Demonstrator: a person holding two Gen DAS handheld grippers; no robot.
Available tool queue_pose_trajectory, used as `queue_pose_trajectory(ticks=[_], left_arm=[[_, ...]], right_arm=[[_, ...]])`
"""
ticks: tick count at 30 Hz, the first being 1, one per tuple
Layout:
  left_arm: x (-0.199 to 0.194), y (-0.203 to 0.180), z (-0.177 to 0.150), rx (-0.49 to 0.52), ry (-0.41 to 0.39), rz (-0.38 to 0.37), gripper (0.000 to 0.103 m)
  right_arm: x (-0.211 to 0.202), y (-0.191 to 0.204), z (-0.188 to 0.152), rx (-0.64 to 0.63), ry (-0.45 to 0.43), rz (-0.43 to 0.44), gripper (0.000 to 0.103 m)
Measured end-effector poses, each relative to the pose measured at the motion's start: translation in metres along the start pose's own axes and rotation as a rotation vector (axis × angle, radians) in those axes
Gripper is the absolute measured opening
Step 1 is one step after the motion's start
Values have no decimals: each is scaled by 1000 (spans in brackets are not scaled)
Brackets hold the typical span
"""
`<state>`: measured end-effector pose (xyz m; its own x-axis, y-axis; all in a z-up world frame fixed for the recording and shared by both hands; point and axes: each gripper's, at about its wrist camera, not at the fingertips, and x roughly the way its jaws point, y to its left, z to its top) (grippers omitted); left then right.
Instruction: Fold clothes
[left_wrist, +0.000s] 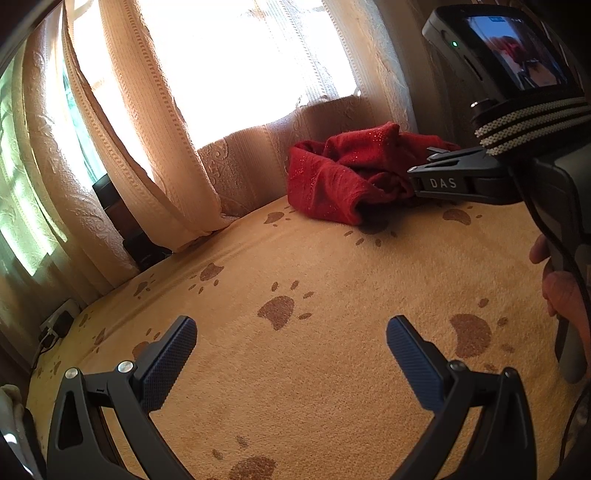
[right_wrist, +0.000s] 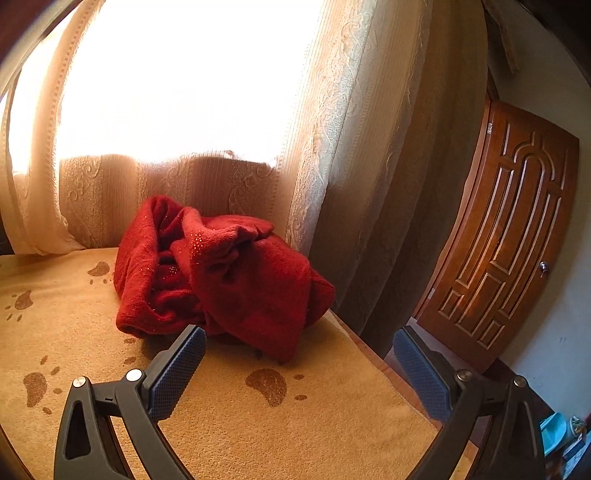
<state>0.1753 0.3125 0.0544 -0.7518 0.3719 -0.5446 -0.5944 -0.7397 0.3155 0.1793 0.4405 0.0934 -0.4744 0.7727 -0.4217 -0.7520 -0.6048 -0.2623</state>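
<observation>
Left gripper jaws wide apart, empty, over blanket. Right gripper jaws wide apart, empty, just short of crumpled red garment ahead.

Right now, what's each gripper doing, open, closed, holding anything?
Left gripper: open, holding nothing.
Right gripper: open, holding nothing, close to the crumpled red garment.

We see the garment bunched on the blanket, curtain just behind it, door to its right.
</observation>
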Motion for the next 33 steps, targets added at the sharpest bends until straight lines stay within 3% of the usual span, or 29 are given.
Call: queue_pose_trajectory(ticks=[33], left_arm=[[3,1,-1,2,16,1,103]], right_arm=[[1,-1,-4,12,30,22,103]])
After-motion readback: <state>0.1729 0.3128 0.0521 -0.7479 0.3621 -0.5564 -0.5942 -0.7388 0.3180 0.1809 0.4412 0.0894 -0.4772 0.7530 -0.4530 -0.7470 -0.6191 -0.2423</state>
